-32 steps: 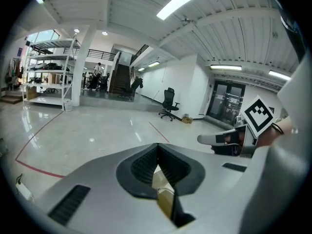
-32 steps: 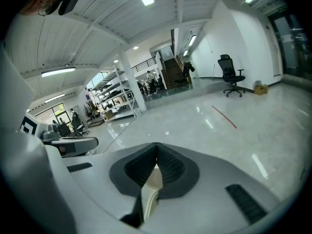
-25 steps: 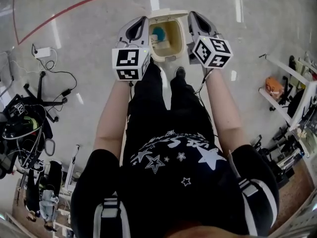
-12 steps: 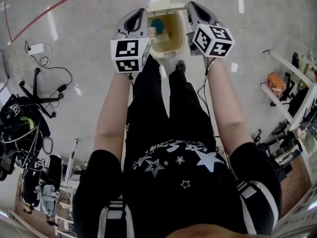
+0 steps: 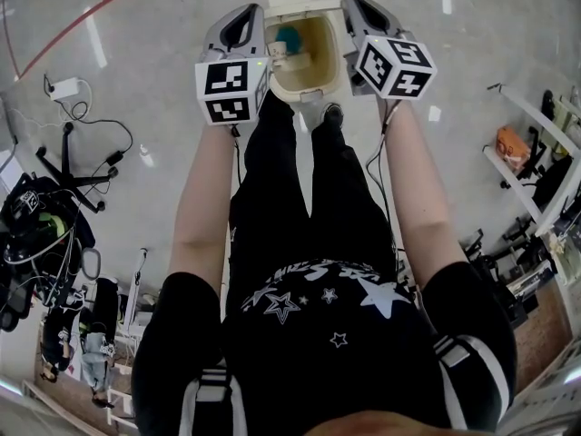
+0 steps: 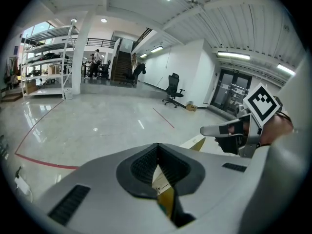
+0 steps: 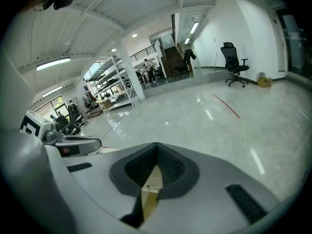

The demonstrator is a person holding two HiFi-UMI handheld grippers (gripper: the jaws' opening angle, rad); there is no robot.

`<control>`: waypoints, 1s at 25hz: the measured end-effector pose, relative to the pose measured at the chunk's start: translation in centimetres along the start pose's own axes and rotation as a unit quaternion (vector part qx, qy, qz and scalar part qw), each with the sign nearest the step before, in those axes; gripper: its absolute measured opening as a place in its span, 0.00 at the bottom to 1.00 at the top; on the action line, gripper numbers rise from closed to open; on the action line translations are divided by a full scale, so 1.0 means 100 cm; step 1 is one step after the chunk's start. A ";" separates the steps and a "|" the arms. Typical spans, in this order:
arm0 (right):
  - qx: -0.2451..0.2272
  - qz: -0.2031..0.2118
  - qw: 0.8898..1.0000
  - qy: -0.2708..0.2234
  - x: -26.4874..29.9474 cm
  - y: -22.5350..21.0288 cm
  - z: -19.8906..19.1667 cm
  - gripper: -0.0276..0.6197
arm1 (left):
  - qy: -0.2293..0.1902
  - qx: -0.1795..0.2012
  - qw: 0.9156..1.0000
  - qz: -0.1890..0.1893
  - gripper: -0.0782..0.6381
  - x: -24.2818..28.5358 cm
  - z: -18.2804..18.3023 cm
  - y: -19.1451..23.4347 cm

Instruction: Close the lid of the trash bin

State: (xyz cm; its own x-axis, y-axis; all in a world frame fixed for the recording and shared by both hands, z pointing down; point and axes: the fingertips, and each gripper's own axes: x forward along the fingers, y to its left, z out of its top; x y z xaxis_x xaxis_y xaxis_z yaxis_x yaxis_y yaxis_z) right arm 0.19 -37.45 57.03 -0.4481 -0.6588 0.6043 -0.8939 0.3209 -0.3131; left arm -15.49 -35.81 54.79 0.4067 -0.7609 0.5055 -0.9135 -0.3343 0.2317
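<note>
Looking down, we see the floor, the trash bin standing open ahead, lid up. The left gripper and right gripper flank it, jaws together on nothing. A blue item lies inside.

Bare floor flanks the trash bin; shoes crowd its near side.

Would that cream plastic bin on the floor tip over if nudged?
Probably light: the cream plastic trash bin looks thin-walled and holds only small scraps. A nudge might slide or tip it on the glossy floor.
</note>
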 end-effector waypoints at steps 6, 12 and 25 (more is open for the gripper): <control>0.011 0.002 1.000 0.001 -0.009 -0.001 -0.008 0.05 | 0.004 -0.006 1.000 -0.003 0.12 -0.005 -0.004 -0.004; 0.007 0.008 1.000 0.007 -0.008 -0.002 -0.012 0.05 | 0.004 -0.001 1.000 0.002 0.13 -0.002 -0.005 -0.002; 0.016 0.013 1.000 0.010 -0.010 0.000 -0.014 0.05 | 0.031 -0.002 0.999 -0.017 0.12 0.019 -0.004 0.009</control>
State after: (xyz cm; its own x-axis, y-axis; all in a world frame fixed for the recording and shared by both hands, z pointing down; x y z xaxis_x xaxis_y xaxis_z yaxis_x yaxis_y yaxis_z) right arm 0.66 -35.86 57.40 -0.4717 -0.6373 0.6094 -0.8812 0.3151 -0.3524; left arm -15.51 -37.35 56.28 0.4369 -0.7135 0.5477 -0.8994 -0.3564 0.2531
